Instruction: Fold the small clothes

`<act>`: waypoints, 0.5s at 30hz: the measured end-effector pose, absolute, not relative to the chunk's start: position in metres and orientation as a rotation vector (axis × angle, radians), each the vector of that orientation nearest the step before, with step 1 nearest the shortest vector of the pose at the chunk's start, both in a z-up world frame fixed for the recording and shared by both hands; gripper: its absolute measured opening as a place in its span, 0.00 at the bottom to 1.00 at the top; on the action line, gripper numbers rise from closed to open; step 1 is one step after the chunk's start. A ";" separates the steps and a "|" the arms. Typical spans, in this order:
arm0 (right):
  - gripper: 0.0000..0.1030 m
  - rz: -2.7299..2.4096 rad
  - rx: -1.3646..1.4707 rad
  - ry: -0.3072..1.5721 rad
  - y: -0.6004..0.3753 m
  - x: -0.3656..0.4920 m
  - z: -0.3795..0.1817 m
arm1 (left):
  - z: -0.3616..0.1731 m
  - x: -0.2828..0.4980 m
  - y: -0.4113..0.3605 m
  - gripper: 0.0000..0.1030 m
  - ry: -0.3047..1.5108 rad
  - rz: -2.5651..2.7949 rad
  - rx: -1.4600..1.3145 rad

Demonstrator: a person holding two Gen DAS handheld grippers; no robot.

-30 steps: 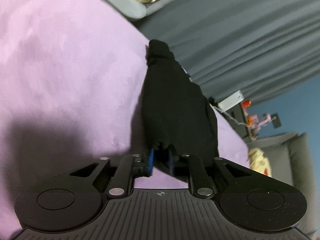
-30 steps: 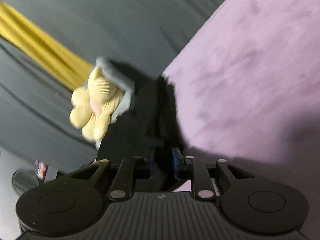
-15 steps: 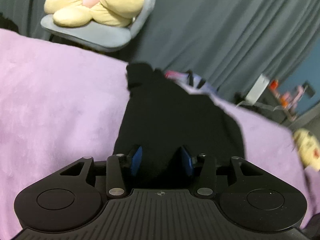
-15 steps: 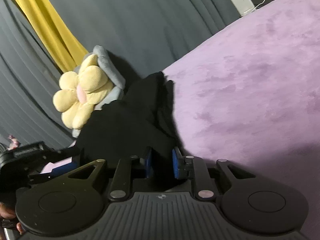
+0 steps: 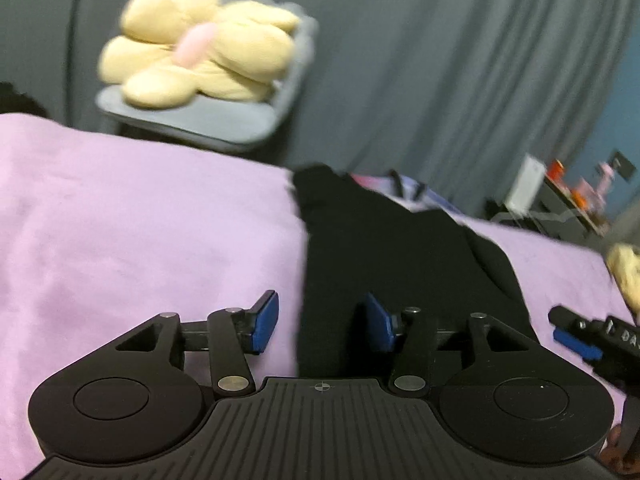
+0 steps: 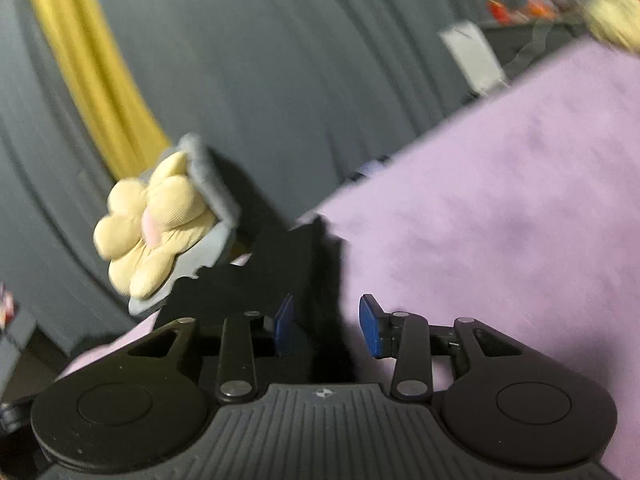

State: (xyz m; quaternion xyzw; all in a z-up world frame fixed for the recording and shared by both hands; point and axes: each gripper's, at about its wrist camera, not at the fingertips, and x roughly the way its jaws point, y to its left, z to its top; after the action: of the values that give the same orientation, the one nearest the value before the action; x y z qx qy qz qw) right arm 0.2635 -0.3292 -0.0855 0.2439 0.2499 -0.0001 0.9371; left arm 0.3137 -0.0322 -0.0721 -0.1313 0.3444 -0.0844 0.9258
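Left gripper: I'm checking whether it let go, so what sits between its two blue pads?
In the left wrist view, the black garment's near edge and purple blanket; the left gripper's pads stand clear of it.

We see bare purple cover (image 5: 132, 240) across the left and middle-left of the left wrist frame. The black garment (image 5: 384, 248) fills the centre; at lower right the other gripper (image 5: 580, 336) blocks the way.
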 end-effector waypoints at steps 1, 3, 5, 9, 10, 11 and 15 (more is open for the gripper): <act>0.40 0.027 0.448 0.503 -0.317 0.282 -0.080 | -0.072 0.315 -0.024 0.56 0.703 -0.149 -0.292; 0.42 0.062 0.385 0.540 -0.296 0.322 -0.076 | -0.072 0.321 -0.012 0.57 0.712 -0.108 -0.330; 0.42 0.084 0.335 0.599 -0.273 0.364 -0.078 | -0.070 0.328 -0.010 0.58 0.709 -0.093 -0.344; 0.40 0.061 0.173 0.679 -0.245 0.415 -0.109 | -0.068 0.364 -0.035 0.65 0.680 -0.079 -0.329; 0.36 0.037 0.160 0.654 -0.248 0.416 -0.120 | -0.071 0.376 -0.044 0.65 0.686 -0.068 -0.341; 0.31 0.014 0.183 0.615 -0.255 0.413 -0.127 | -0.075 0.388 -0.052 0.65 0.682 -0.065 -0.359; 0.01 -0.063 0.367 0.549 -0.289 0.399 -0.138 | -0.108 0.420 -0.076 0.67 0.711 -0.069 -0.349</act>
State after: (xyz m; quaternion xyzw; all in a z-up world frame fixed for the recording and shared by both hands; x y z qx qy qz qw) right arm 0.3988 -0.2893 -0.1382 0.1802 0.2693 -0.0309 0.9455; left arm 0.4204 -0.0761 -0.1082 -0.1702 0.3461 -0.0334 0.9220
